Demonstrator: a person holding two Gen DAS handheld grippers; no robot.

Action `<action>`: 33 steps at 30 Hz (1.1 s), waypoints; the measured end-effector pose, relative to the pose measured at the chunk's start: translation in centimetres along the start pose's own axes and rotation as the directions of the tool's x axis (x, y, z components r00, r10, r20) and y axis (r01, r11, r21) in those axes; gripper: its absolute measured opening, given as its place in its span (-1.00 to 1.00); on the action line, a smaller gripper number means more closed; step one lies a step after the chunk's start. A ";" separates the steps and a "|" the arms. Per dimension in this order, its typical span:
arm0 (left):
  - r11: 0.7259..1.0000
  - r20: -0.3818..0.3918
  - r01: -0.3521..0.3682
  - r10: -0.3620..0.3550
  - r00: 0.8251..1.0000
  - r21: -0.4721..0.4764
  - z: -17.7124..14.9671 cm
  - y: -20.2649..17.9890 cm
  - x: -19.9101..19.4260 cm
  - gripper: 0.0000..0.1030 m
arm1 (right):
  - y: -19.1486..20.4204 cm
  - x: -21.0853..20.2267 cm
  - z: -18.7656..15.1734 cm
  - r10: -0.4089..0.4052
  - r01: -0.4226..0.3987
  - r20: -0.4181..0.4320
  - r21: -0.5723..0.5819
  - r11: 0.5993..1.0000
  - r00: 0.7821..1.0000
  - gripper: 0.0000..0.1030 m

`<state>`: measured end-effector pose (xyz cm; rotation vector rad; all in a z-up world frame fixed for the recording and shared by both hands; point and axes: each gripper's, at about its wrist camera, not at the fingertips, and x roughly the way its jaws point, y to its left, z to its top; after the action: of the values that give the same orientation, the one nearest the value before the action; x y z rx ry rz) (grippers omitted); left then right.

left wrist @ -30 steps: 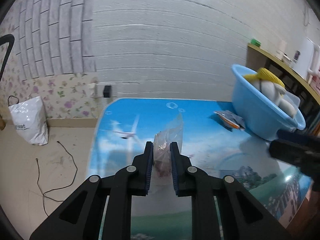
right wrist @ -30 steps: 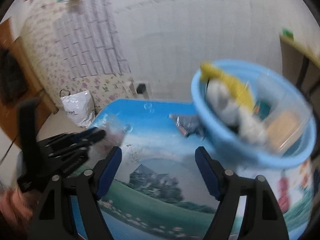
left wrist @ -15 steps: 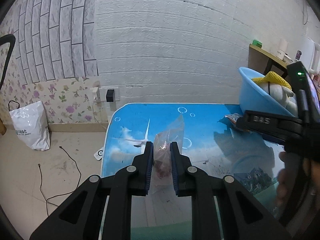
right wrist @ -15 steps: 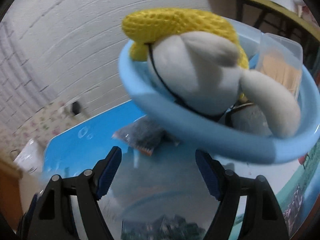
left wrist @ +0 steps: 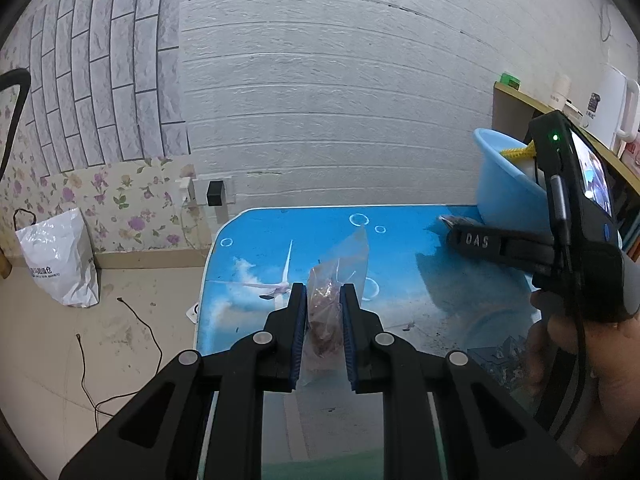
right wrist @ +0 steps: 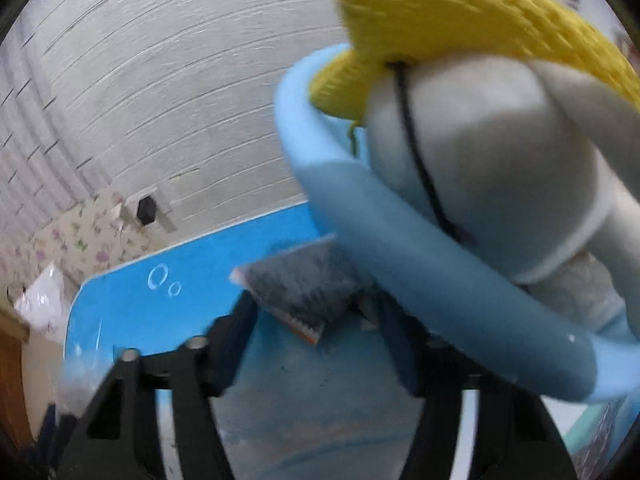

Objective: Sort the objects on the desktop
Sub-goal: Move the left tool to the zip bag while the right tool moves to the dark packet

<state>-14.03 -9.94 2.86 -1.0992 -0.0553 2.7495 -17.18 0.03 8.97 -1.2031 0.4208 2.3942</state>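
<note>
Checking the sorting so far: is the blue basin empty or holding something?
Holding something. A white plush toy with a yellow knitted hat sits inside the blue basin.

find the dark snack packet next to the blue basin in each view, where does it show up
Left wrist view: only a dark sliver of the snack packet shows at right of centre, at the foot of the blue basin, behind the right gripper.
Right wrist view: the packet lies just below centre, between the jaws, tucked against the basin.
Shared landmark: the bubble rings printed on the tabletop.
</note>
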 end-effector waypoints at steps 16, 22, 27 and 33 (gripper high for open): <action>0.999 -0.027 0.015 -0.014 1.000 0.038 -1.2 -3.1 -1.6 -0.70 | -2.4 -3.9 -1.9 0.254 -0.252 -0.031 -0.271 0.929 0.967 -0.61; 0.998 -0.042 0.029 -0.027 0.999 0.053 -1.9 -4.9 -2.9 -0.70 | -4.4 -6.7 -3.4 0.299 -0.301 -0.057 -0.331 0.894 0.952 -0.88; 0.998 -0.060 0.006 -0.002 0.998 0.068 -2.6 -6.5 -3.4 -0.70 | -6.7 -8.0 -4.4 0.306 -0.306 -0.058 -0.347 0.886 0.950 -0.89; 0.998 -0.075 -0.025 0.029 0.997 0.053 -3.3 -7.5 -4.1 -0.70 | -9.3 -9.2 -5.3 0.327 -0.327 -0.059 -0.344 0.880 0.943 -0.89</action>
<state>-7.72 -3.44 3.94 -1.1982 0.0417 2.7136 -4.00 3.52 12.68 -1.3707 0.2131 2.8536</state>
